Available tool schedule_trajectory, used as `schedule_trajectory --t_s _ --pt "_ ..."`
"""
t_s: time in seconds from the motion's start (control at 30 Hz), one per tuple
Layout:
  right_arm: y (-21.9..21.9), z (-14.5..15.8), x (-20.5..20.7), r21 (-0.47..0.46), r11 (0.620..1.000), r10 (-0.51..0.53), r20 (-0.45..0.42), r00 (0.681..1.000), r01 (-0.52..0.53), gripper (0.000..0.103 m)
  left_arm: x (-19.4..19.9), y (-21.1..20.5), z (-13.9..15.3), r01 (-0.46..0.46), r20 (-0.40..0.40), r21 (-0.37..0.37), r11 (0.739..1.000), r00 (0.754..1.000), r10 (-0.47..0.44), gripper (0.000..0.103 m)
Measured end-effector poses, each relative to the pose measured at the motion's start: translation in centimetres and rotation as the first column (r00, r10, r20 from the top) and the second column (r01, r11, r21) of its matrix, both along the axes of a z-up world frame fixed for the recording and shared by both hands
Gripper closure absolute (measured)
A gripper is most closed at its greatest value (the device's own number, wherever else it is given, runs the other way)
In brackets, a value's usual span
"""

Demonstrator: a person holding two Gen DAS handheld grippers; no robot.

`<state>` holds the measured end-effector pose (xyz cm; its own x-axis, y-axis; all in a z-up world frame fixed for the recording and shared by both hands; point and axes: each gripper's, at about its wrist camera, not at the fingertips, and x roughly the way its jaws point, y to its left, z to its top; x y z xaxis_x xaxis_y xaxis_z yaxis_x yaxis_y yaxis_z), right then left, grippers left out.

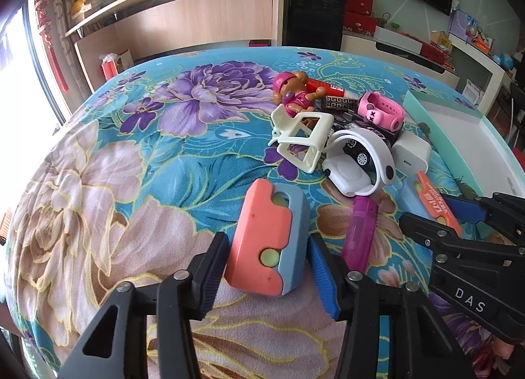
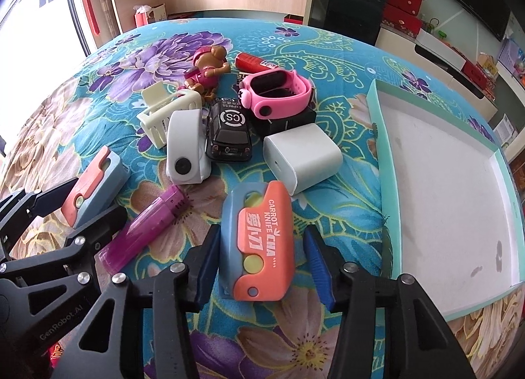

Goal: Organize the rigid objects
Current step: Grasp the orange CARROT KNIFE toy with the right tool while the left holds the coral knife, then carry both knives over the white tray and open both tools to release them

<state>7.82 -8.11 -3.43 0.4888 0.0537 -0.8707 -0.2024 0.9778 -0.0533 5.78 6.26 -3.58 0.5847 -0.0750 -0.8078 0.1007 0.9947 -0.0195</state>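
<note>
So both grippers are down on the flowery blanket (image 1: 137, 156), each one parked around its own carrot knife toy. The left gripper (image 1: 267, 254) has the plain-faced orange-and-blue carrot knife (image 1: 267, 241) sitting between its jaws; the left pad looks right up against the orange edge and there's a thin sliver of gap on the blue-pad side, so I'd call it loosely straddling, not clamped. The right gripper (image 2: 261, 261) is the same deal with the printed carrot knife (image 2: 257, 244), the one with "CARROT KNIFE" on its face: small gaps show on both sides, so it's not squeezing it. A purple lighter (image 2: 144, 228) lies on the blanket between the two knives. Behind them is the pile: a white wearable camera thing (image 2: 183, 149) leaning against a black toy car (image 2: 229, 136), a white charger cube (image 2: 302, 156) just beside the printed knife's top end, a cream hair claw clip (image 1: 302, 139), a pink kids' watch (image 2: 279, 93) resting on a black box, a toy dog figure in pink (image 1: 292, 90) and a red tube (image 2: 254, 64) at the back. The shallow teal-edged box (image 2: 436, 182) sits off to the right with nothing in it.
</note>
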Motion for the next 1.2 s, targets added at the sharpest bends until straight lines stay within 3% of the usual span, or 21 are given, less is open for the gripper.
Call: schedule_trajectory --t_s 0.53,1.0,1.2 --pt "-0.9 0.5 -0.4 0.044 0.999 -0.026 0.019 0.999 0.025 0.060 0.0 0.6 0.5 -0.027 0.025 -0.027 0.999 0.999 0.028 0.056" --pt "-3.3 4.5 0.0 0.136 0.987 -0.093 0.086 0.992 0.080 0.060 -0.2 -0.1 3.8 -0.017 0.104 -0.018 1.000 0.994 0.019 0.057" --pt "-5.0 6.0 1.0 0.153 0.980 -0.144 0.117 0.983 0.125 0.060 0.2 -1.1 6.9 0.003 0.166 -0.006 1.000 0.986 -0.002 0.057"
